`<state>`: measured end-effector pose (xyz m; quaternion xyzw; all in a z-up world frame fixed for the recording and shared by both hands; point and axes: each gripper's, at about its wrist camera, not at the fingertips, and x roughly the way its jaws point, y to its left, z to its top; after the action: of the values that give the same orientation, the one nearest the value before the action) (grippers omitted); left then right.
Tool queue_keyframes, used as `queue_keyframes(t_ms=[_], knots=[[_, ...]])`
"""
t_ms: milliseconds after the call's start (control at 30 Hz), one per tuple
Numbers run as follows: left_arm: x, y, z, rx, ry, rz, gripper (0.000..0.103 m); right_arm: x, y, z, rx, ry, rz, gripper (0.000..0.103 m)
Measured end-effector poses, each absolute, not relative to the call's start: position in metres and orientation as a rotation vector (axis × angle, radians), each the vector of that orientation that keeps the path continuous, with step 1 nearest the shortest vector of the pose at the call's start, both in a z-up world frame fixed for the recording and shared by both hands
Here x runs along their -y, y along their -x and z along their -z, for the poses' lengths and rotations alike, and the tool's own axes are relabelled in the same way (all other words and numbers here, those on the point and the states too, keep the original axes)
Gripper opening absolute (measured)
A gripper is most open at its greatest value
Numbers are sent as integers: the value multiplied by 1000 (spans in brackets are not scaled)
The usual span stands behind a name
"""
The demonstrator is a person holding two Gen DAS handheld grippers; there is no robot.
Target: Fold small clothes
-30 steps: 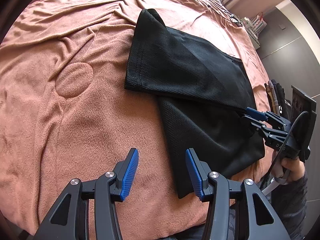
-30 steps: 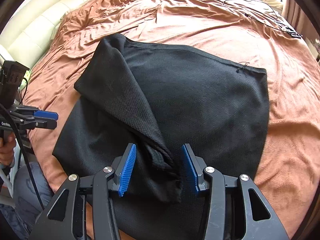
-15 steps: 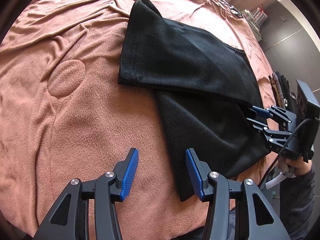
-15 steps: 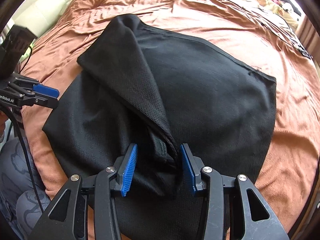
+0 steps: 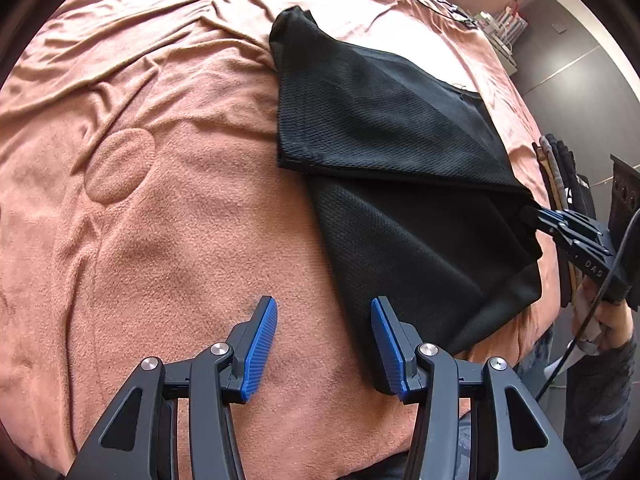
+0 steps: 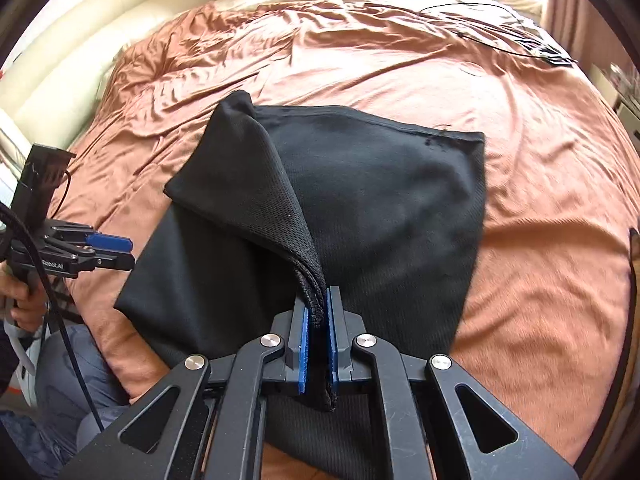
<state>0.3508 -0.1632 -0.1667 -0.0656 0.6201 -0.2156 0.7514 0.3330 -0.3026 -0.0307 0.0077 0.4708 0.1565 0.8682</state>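
black mesh garment | partly folded | corner pinched by right claw

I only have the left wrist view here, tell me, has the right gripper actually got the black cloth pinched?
Observer: Yes. In the right wrist view the right gripper is shut on a bunched edge of the black garment.
Operator: What lies beyond the cloth, past my frame?
Observer: A cream padded headboard borders the brown bedspread.
Operator: And my left gripper, anything in it?
Observer: From the right wrist view, the left gripper holds nothing, beside the garment's left edge.
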Motion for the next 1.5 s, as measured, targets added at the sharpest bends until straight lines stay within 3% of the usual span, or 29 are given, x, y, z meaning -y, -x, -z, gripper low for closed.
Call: queue_keyframes(t_ms=[1133,1433,1500], knots=[[237,-342,180,-1369,-152,482,53,385,-279,55,-1034,-343,-166,4],[223,-342,172,-1352,-75,501,53,389,-267,25,-989,-275,-119,17],[219,-343,169,-1338,-61,501,52,382,-267,21,-978,-248,-114,38]])
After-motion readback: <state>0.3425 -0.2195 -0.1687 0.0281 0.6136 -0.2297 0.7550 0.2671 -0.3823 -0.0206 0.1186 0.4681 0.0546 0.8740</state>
